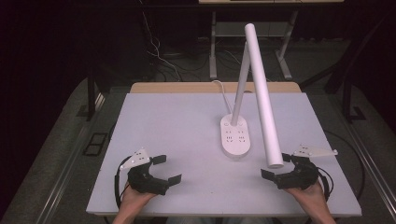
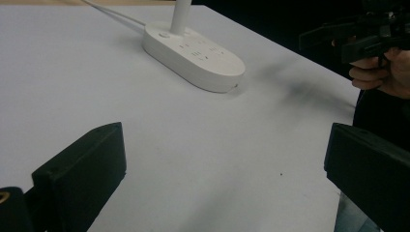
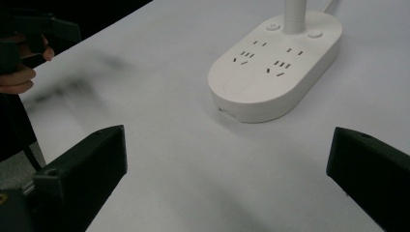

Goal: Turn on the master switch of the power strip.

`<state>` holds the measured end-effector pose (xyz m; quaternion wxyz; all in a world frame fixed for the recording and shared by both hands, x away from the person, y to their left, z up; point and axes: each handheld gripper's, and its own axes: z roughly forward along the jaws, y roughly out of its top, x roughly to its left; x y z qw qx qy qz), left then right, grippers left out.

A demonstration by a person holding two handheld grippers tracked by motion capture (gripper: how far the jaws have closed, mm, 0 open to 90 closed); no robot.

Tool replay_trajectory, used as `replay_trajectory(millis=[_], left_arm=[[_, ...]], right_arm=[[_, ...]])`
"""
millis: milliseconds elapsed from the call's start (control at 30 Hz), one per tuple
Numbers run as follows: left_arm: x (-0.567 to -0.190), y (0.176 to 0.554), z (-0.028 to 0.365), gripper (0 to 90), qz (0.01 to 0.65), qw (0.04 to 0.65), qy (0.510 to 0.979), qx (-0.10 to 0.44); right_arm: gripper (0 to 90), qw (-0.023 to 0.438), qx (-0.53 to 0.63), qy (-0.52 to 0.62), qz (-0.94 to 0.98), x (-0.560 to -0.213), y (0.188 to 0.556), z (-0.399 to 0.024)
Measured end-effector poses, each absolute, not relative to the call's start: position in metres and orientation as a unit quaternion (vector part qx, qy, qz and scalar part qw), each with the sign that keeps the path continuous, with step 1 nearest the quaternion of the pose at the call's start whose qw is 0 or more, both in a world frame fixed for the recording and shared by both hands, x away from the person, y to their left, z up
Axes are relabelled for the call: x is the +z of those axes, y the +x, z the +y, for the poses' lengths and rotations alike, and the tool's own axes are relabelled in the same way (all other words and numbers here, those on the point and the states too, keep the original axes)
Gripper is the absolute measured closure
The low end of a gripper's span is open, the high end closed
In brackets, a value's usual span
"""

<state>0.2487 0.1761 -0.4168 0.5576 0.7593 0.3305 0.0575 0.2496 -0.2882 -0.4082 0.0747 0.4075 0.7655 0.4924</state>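
Both hands rest at the near edge of the white table point(image 1: 154, 116), one at each corner, well apart. My left gripper point(image 1: 169, 169) has its jaws spread wide and holds nothing; in the left gripper view the two black jaws stand at the far sides of the frame with bare tabletop between them. My right gripper point(image 1: 276, 166) is likewise wide apart and empty.

The object in reach is a white desk lamp. Its oval base point(image 1: 236, 136) sits flat near the table centre, slightly toward my right side. The base doubles as a power strip: socket openings point(image 3: 267, 60) show in two groups on its top, with two round buttons point(image 3: 273, 27) beside the stem. The stem point(image 1: 240, 84) rises from the far end of the base, tilted to the right, and the long tubular lamp head point(image 1: 264, 93) folds down from its top so that its free end hangs just above the right gripper. A white cable point(image 1: 223, 91) runs from the base toward the far edge.

Judgement: the grippers flank the lamp symmetrically, a ready stance. The right one sits closest to the head's free end, so it would likely take the head while the left steadies the base. Nothing is touched yet.
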Motion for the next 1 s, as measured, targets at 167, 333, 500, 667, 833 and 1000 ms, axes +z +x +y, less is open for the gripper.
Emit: replay_trajectory(millis=[167,333,500,667,833,1000], left_arm=[[-0.4170,0.2482,0.1757,1.1,0.327,0.556,0.761,0.058],[-0.4170,0.2482,0.1755,1.2,0.328,0.555,0.762,0.057],[-0.4174,0.2481,0.1753,1.3,0.329,0.553,0.763,0.057],[-0.4163,0.2487,0.1756,1.3,0.332,0.553,0.761,0.061],[-0.4137,0.2503,0.1756,1.3,0.332,0.554,0.761,0.060],[-0.4116,0.2533,0.1748,1.3,0.329,0.547,0.768,0.057]], right_arm=[[0.1,0.070,0.491,0.413,0.764,-0.4089,0.2500,-0.2881],[0.2,0.070,0.488,0.411,0.766,-0.4096,0.2507,-0.2884],[0.1,0.067,0.488,0.414,0.766,-0.4099,0.2505,-0.2890],[0.1,0.067,0.486,0.417,0.765,-0.4100,0.2502,-0.2909],[0.1,0.070,0.487,0.418,0.764,-0.4104,0.2502,-0.2917],[0.2,0.071,0.485,0.417,0.766,-0.4107,0.2500,-0.2921]])
